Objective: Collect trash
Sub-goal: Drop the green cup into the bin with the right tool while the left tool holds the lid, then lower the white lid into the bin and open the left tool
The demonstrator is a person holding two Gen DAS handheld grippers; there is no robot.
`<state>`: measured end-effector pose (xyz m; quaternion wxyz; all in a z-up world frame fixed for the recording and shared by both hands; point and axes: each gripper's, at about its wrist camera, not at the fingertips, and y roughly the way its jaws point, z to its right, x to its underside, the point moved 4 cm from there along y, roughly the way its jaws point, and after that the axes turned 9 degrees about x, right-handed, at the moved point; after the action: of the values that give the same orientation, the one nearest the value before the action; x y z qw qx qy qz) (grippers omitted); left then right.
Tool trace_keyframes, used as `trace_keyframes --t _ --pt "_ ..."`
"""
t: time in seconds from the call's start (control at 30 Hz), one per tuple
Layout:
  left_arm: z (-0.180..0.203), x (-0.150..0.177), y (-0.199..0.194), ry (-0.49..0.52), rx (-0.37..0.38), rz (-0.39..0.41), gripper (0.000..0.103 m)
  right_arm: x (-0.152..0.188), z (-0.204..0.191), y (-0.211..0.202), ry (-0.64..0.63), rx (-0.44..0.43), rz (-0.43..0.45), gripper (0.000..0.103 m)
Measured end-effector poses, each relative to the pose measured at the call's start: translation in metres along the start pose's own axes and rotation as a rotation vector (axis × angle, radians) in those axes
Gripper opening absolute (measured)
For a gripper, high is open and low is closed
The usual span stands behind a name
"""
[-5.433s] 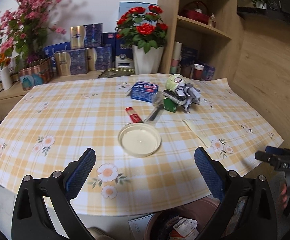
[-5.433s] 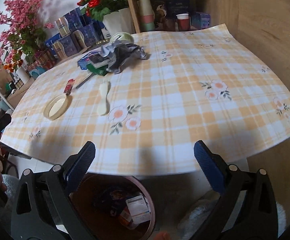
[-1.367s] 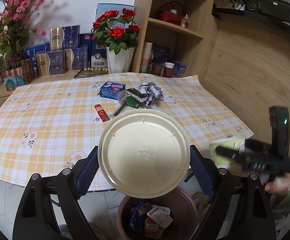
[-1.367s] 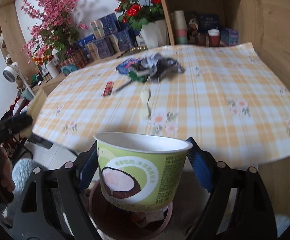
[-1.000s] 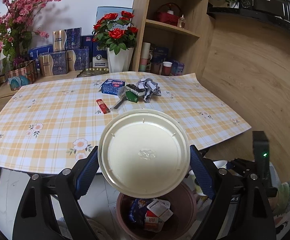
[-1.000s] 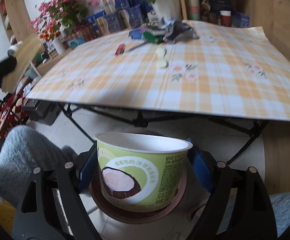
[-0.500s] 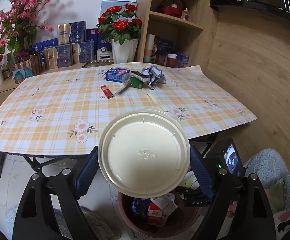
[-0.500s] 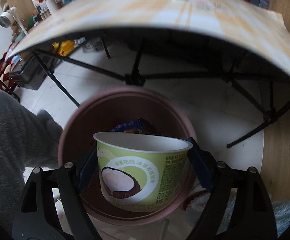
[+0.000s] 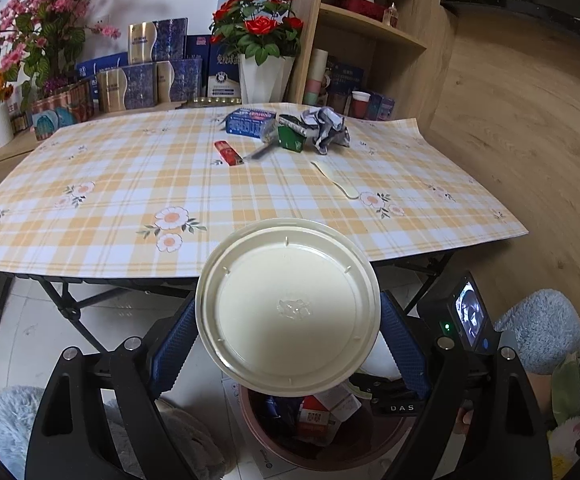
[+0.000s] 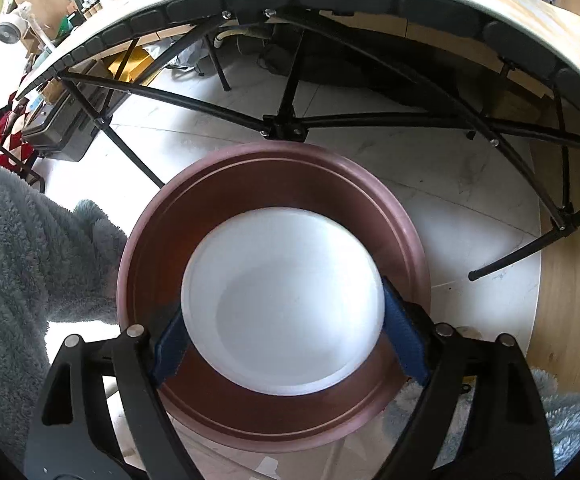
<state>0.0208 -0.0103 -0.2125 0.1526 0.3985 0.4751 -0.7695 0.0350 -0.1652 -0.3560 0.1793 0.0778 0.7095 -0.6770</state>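
Note:
My left gripper (image 9: 287, 304) is shut on a round cream lid (image 9: 285, 264), held flat-on just above the brown trash bin (image 9: 330, 452). My right gripper (image 10: 281, 304) points steeply down into the same bin (image 10: 161, 248). Its blue pads sit against the rim of a paper cup (image 10: 290, 256), whose white inside faces the camera. On the checked tablecloth (image 9: 109, 208) lie a blue box (image 9: 249, 120), a red packet (image 9: 229, 153), a green box (image 9: 292, 140), a crumpled wrapper (image 9: 326, 128) and a cream spoon (image 9: 336, 178).
The table's black folding frame (image 10: 285, 128) crosses just behind the bin. A person's fluffy grey garment (image 10: 17, 264) lies left of it. The bin holds several wrappers (image 9: 314, 412). A vase of red roses (image 9: 263, 76) and boxes stand behind the table, beside wooden shelves.
Both grippers have sunk toward the bin. The right one tipped downward. The cup, side-on before, now shows its open mouth. Several seconds ago both grippers were open and empty.

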Motion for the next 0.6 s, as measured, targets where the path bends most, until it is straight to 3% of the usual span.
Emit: trace_keyframes --t 0.3,0.6 --pt "0.003 0.008 0.018 0.006 0.018 -0.047 0.084 -0.007 0.013 -0.015 0.052 0.012 0.06 0.091" --pt "0.01 0.013 0.031 0.038 0.023 -0.086 0.085 -0.019 0.041 -0.084 0.149 0.084 0.275 0.094"
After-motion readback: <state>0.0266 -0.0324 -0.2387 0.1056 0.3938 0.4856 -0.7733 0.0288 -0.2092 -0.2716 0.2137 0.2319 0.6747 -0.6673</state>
